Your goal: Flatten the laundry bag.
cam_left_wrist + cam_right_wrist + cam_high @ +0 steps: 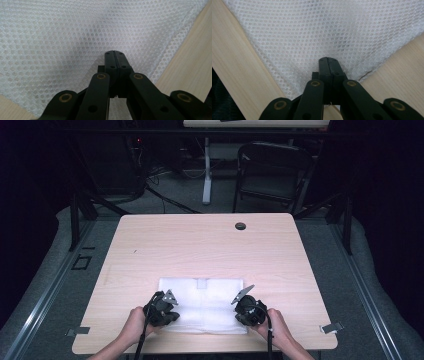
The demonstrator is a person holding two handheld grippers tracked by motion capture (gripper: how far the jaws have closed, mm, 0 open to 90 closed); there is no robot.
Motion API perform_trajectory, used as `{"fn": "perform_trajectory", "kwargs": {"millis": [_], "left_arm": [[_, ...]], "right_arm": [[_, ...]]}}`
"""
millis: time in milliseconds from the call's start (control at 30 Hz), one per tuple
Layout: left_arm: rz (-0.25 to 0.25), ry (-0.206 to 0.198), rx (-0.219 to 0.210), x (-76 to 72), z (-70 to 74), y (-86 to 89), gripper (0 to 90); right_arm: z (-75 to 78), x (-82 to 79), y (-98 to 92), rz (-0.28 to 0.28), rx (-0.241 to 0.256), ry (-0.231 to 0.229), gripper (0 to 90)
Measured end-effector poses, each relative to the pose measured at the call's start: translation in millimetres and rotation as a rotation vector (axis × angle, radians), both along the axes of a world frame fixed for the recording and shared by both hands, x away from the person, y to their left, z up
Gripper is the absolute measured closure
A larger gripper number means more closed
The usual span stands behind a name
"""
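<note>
White perforated mesh cloth (202, 304), folded flat, rectangular, on wooden table (200, 245)

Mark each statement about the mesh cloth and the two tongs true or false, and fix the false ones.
1. The white perforated mesh cloth lies on the light wooden table. True.
2. The left tongs are wide open. False: their jaws are pressed together.
3. The right tongs sit over a corner of the cloth. True.
4. The cloth lies at the table's far edge. False: it lies near the person's edge.
5. A round dark grommet is in the table's far side. True.
</note>
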State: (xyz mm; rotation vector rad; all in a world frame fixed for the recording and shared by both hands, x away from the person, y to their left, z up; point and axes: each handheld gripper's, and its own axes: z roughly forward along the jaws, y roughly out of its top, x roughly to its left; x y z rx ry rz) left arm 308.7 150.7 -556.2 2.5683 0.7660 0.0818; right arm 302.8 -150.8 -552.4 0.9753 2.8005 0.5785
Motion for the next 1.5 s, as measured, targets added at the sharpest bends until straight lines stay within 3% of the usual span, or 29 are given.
{"fn": "perform_trajectory", "kwargs": {"millis": [33, 67, 233, 400, 500, 567, 633, 767, 900, 1167, 1333, 1500], "left_arm": [[-0.004, 0.001, 0.000, -0.4, 0.0, -0.7, 89.8], [-0.005, 0.001, -0.002, -1.1, -0.1, -1.4, 89.8], [-0.016, -0.002, -0.012, -1.6, 1.1, -0.1, 87.8], [-0.078, 0.022, -0.095, -7.5, 9.7, -1.5, 60.4], [-0.125, 0.036, -0.106, -13.5, 10.9, -5.3, 53.9], [-0.131, 0.036, -0.098, -16.2, 11.0, -8.7, 48.9], [-0.144, 0.019, -0.041, -15.7, 8.3, -11.6, 49.1], [-0.168, 0.019, -0.007, -10.8, 2.8, -15.6, 57.1], [-0.183, -0.021, 0.016, -12.5, 1.6, -19.2, 67.3], [-0.182, -0.025, 0.021, -11.0, 1.7, -22.3, 85.9], [-0.158, -0.013, 0.005, -8.1, 4.7, -24.2, 87.7], [-0.123, -0.017, -0.023, -5.6, 9.7, -20.7, 87.9]], "right_arm": [[-1.3, -0.3, -0.5, -0.013, 0.017, -0.005, 90.0], [0.4, 1.0, -1.9, 0.000, -0.004, 0.005, 90.0], [0.1, 1.2, -2.4, 0.000, 0.001, 0.001, 90.0], [-0.9, 1.7, -3.5, 0.003, 0.020, 0.002, 90.0], [-0.9, 1.7, -3.6, 0.002, 0.020, 0.002, 90.0], [-0.7, 1.7, -3.4, 0.003, 0.015, 0.003, 90.0], [-0.3, 2.1, -3.5, 0.008, 0.009, 0.005, 90.0], [-1.1, 2.0, -3.0, 0.000, 0.019, -0.002, 90.0], [-1.1, 2.4, -3.1, -0.002, 0.019, -0.007, 90.0], [3.1, 1.3, -2.8, 0.010, 0.039, -0.011, 90.0], [15.5, -10.6, 0.4, 0.039, 0.080, -0.055, 90.0], [25.4, -25.1, 3.1, 0.081, 0.106, -0.063, 90.0]]}}
